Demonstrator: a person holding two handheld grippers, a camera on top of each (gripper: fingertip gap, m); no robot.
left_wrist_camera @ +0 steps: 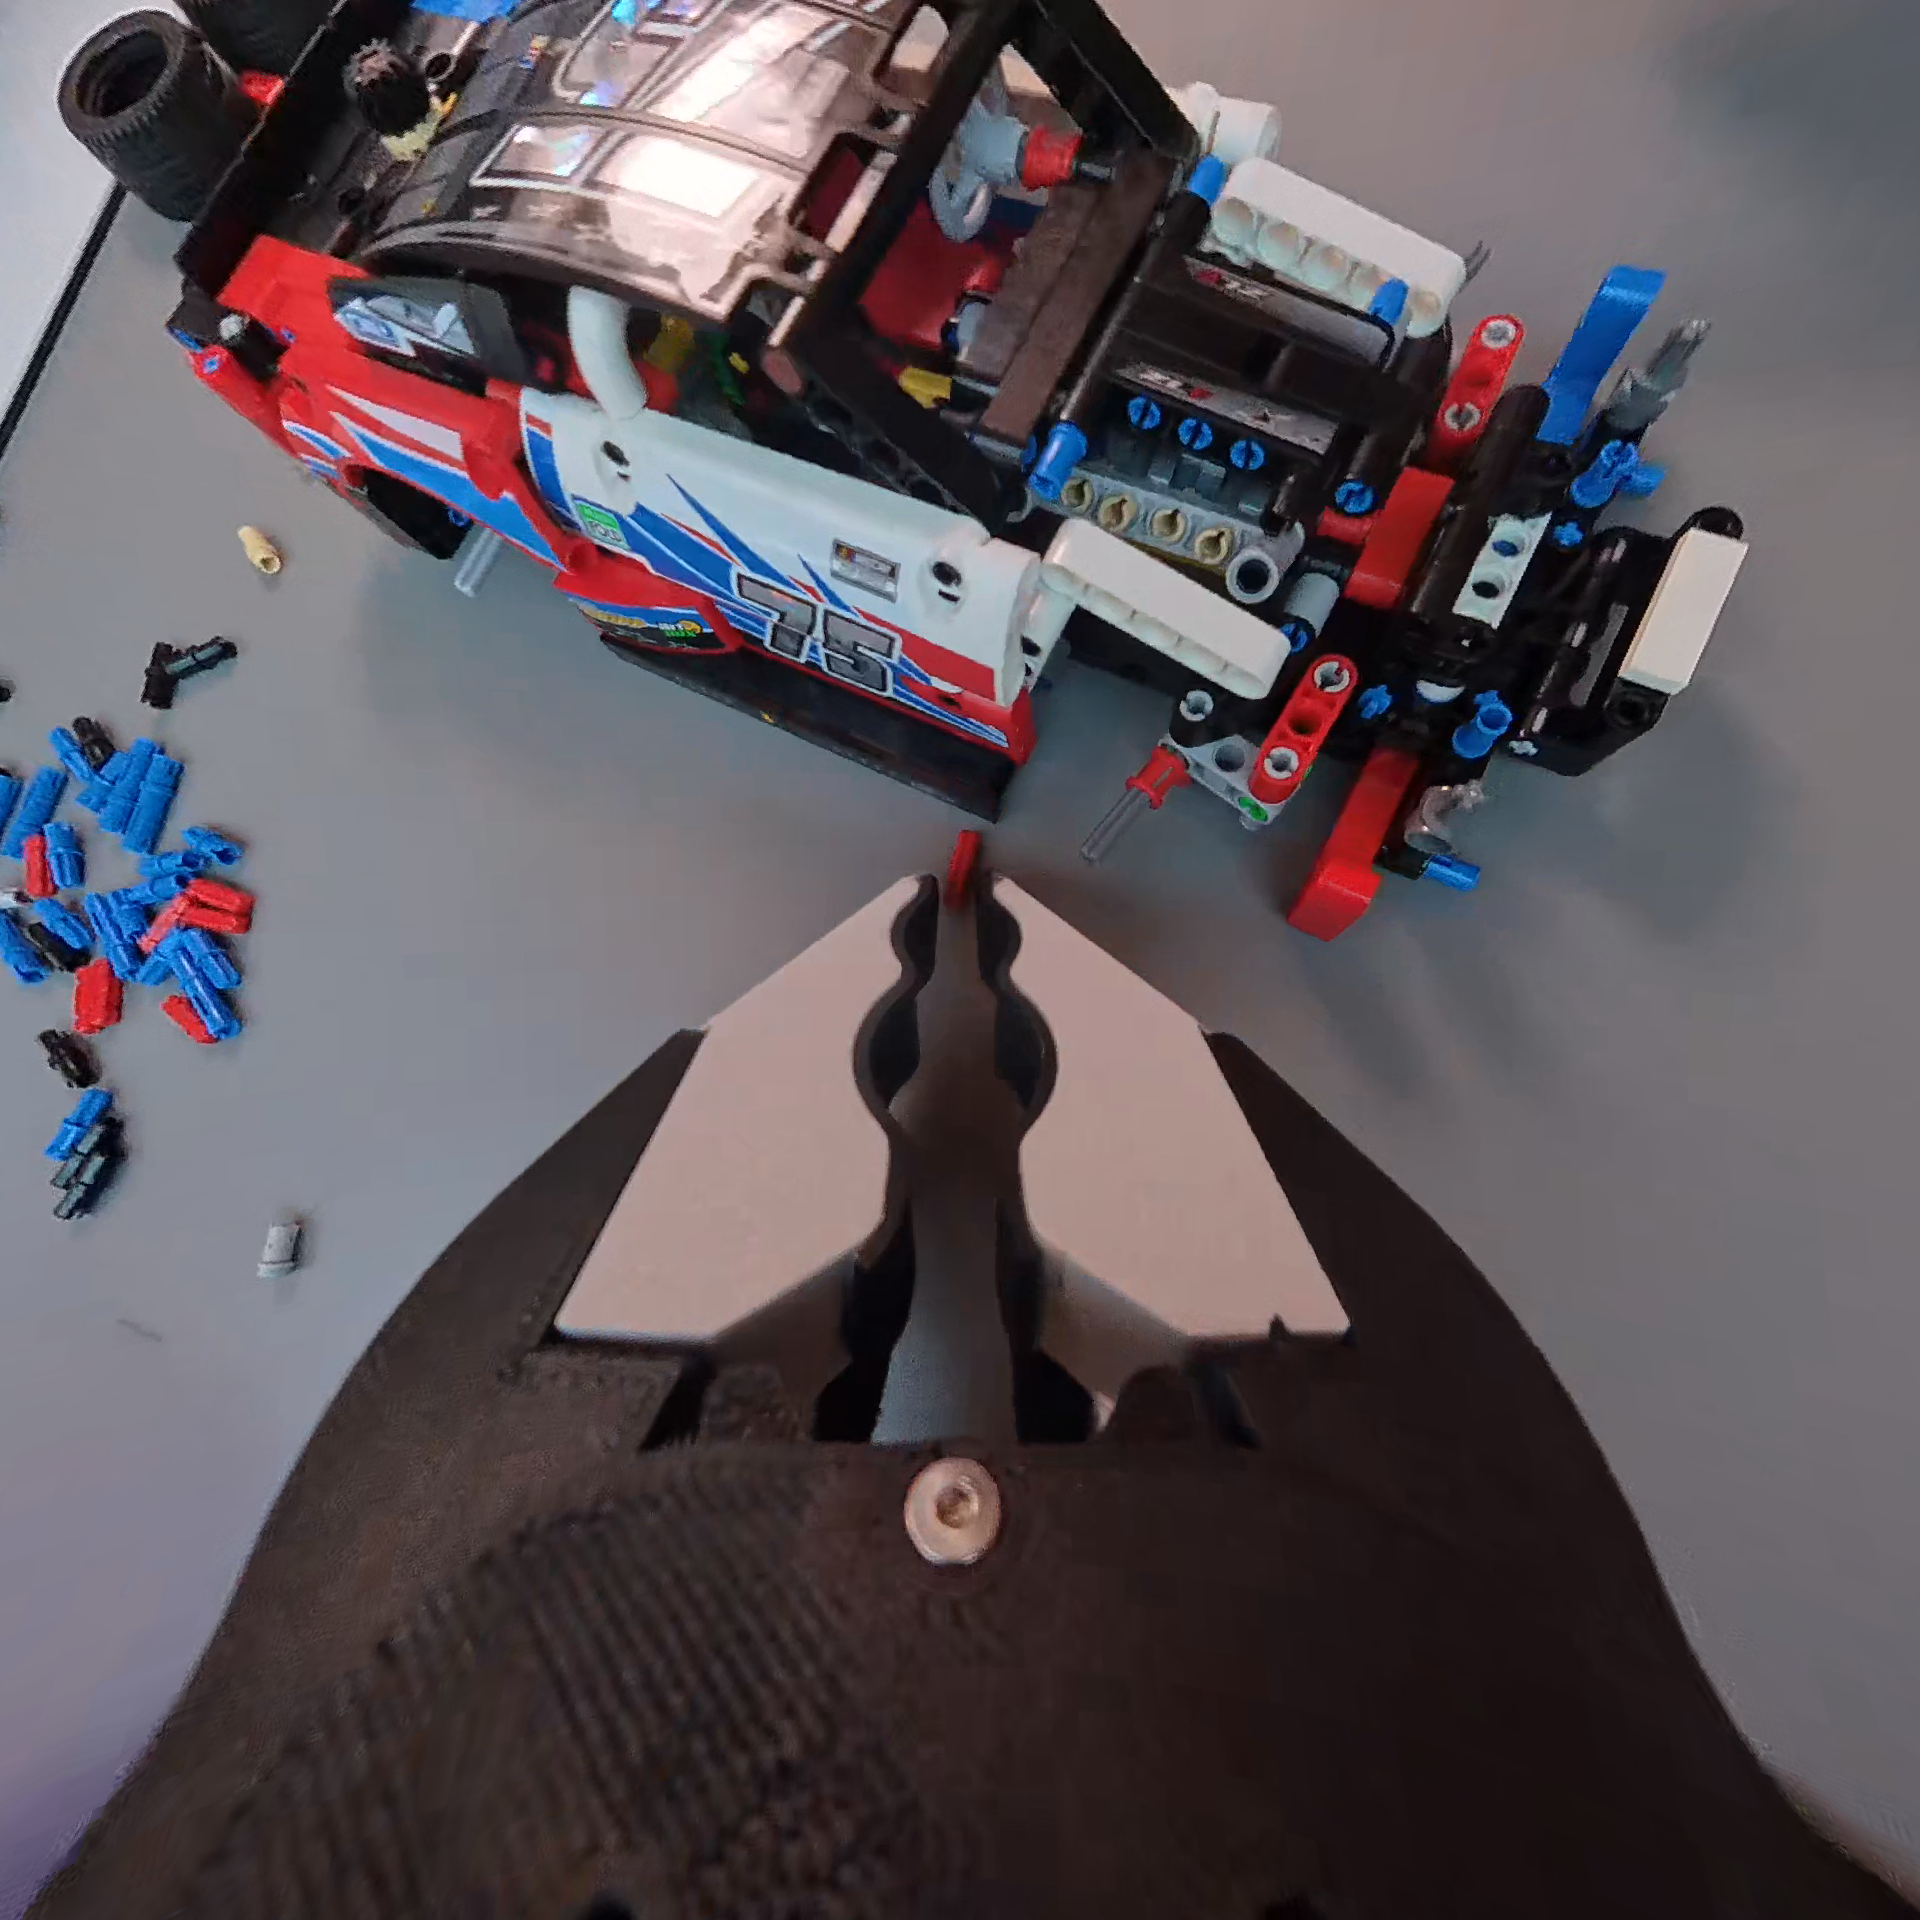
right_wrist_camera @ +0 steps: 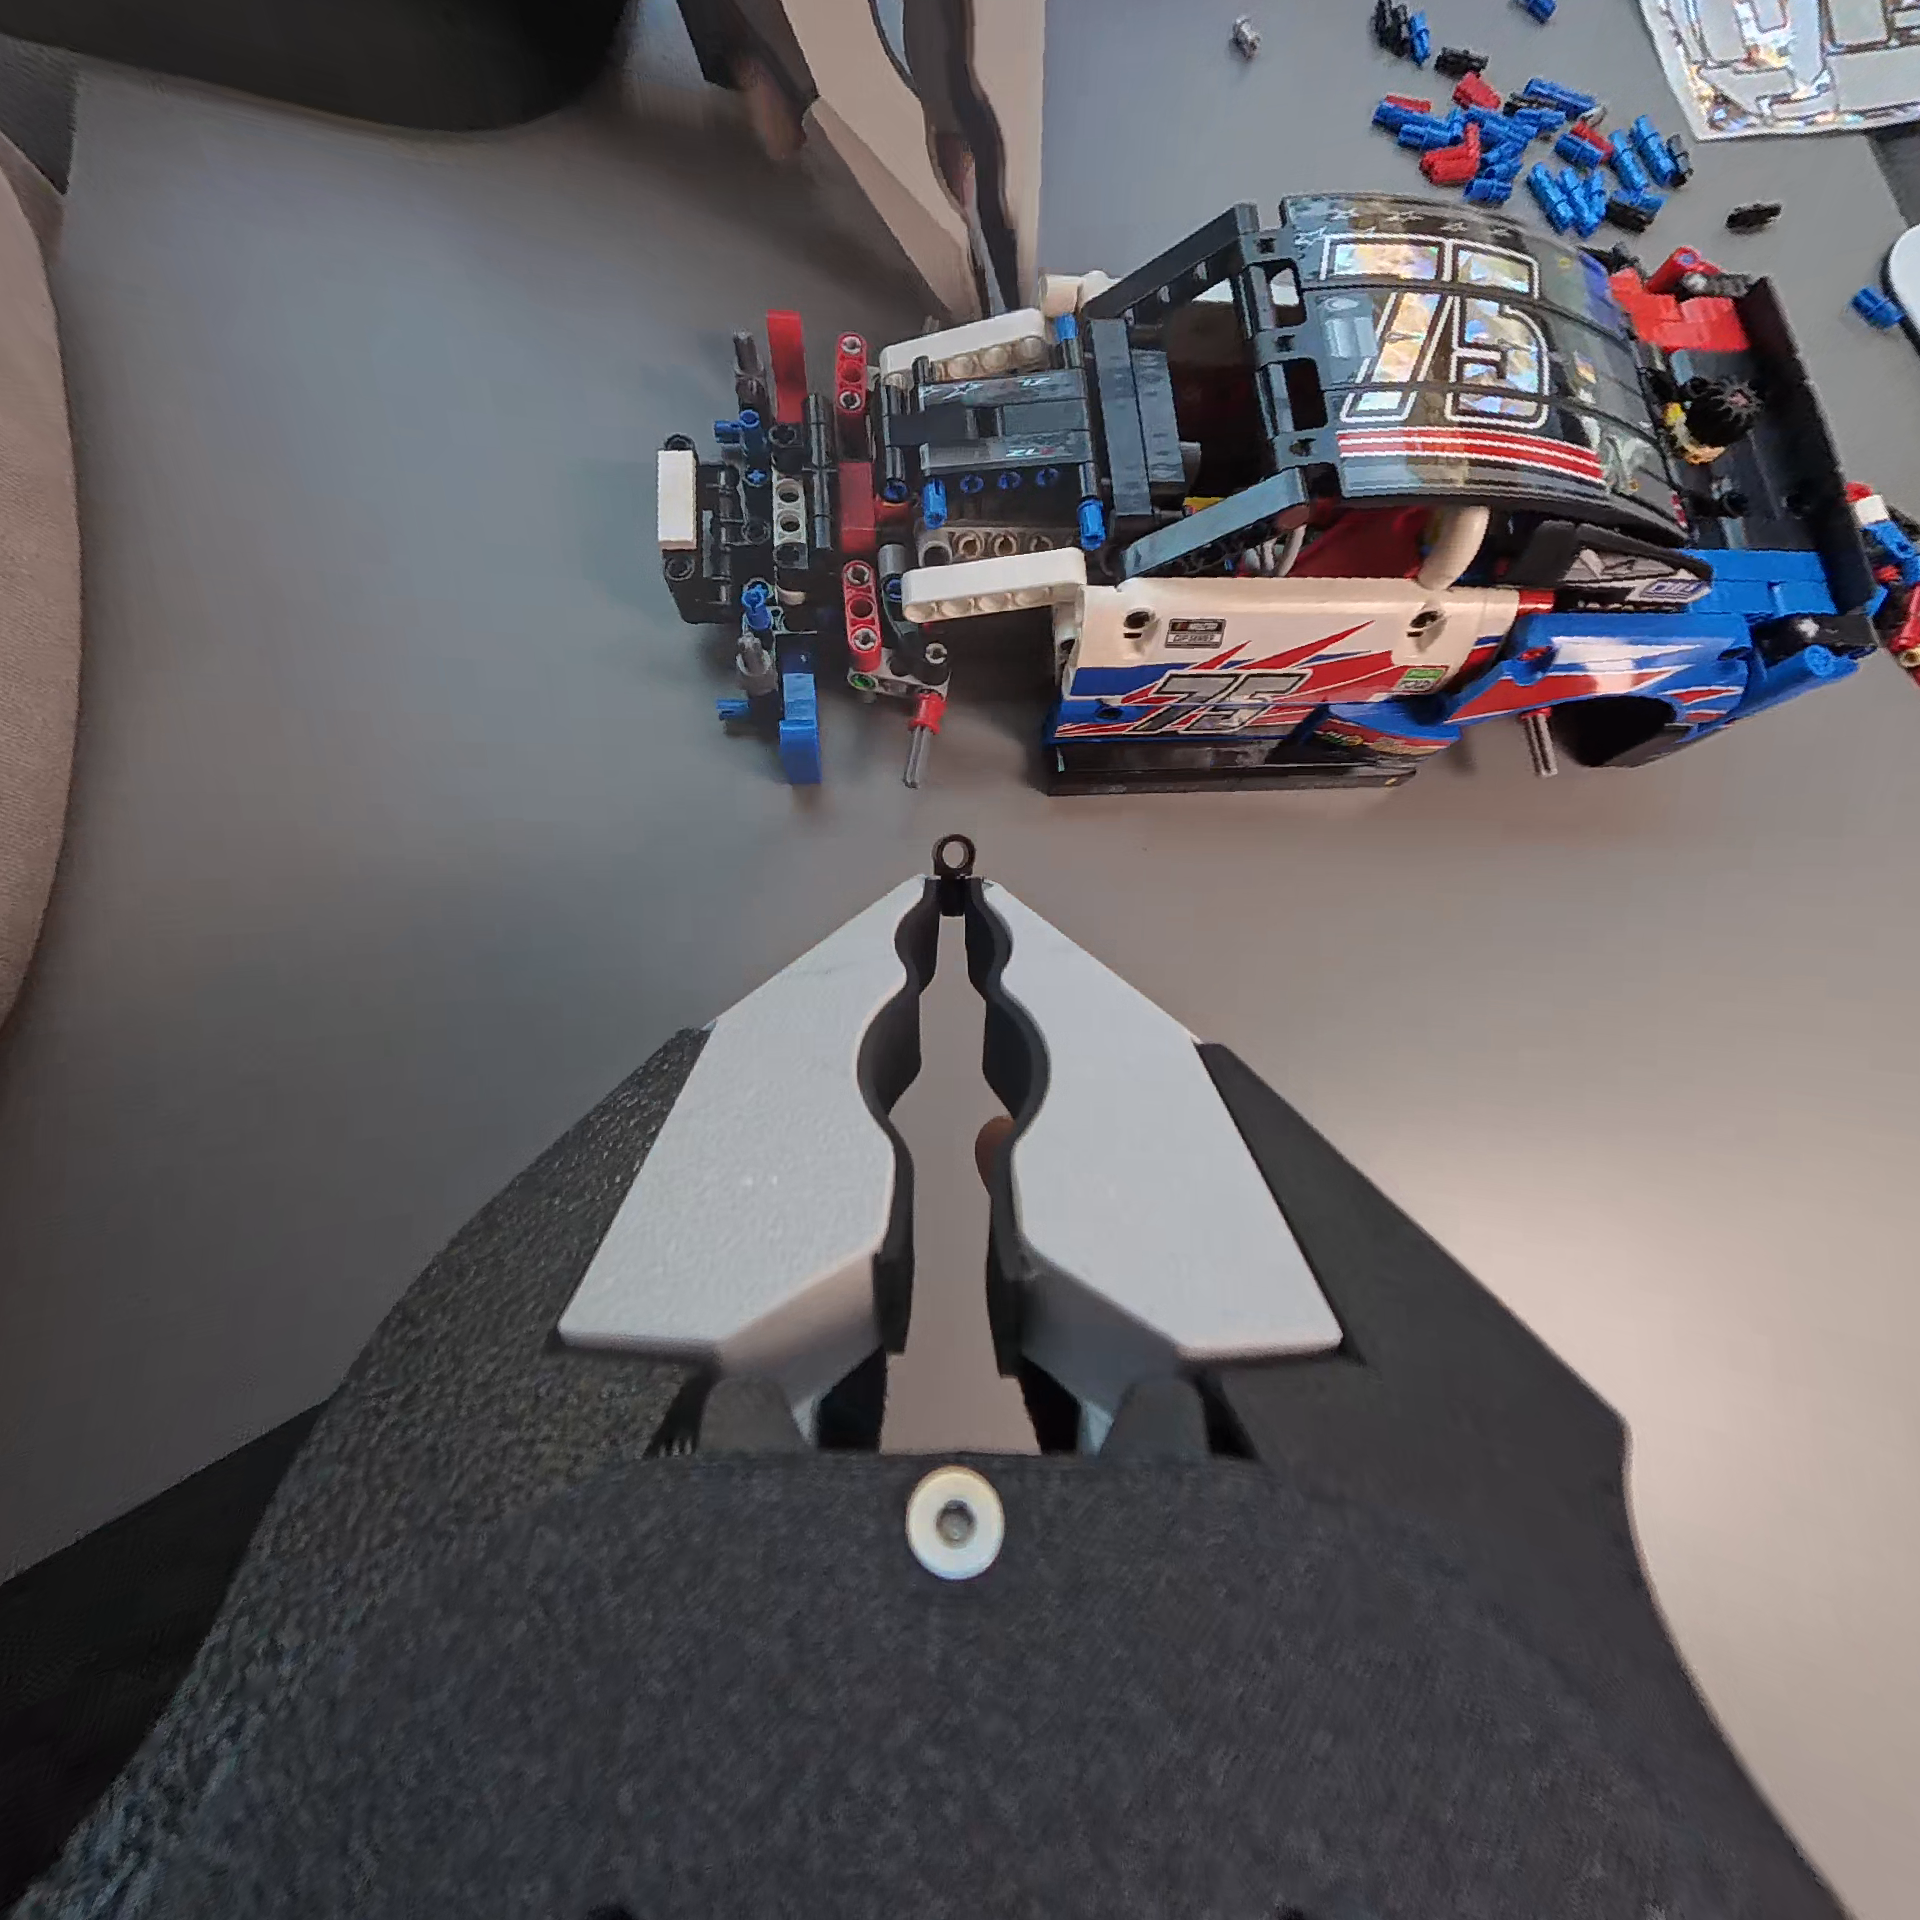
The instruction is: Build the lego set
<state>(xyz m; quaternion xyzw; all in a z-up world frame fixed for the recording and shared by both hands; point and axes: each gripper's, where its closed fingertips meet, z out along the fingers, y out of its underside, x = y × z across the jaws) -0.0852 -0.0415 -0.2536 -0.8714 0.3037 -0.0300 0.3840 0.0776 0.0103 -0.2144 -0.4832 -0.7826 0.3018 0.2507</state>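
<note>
A half-built lego race car (left_wrist_camera: 790, 436) with a red, white and blue side and a black roof lies on the grey table (left_wrist_camera: 520, 790). It also shows in the right wrist view (right_wrist_camera: 1299, 540), its open front frame to the left. My left gripper (left_wrist_camera: 961, 883) is shut on a small red lego piece (left_wrist_camera: 964, 860), just short of the car's side sill. My right gripper (right_wrist_camera: 952, 881) is shut on a small black lego connector (right_wrist_camera: 952, 858) with a ring end, held above the table in front of the car's front end. The left gripper (right_wrist_camera: 977, 187) shows behind the car.
A pile of loose blue, red and black pins (left_wrist_camera: 135, 894) lies at the left; it also shows at top right in the right wrist view (right_wrist_camera: 1538, 145). Black tyres (left_wrist_camera: 145, 104) stand behind the car. An instruction sheet (right_wrist_camera: 1787, 52) lies at the far corner. A beige cushion (right_wrist_camera: 31, 582) is at the left edge. Tip to tip, the grippers are about 20 centimeters apart.
</note>
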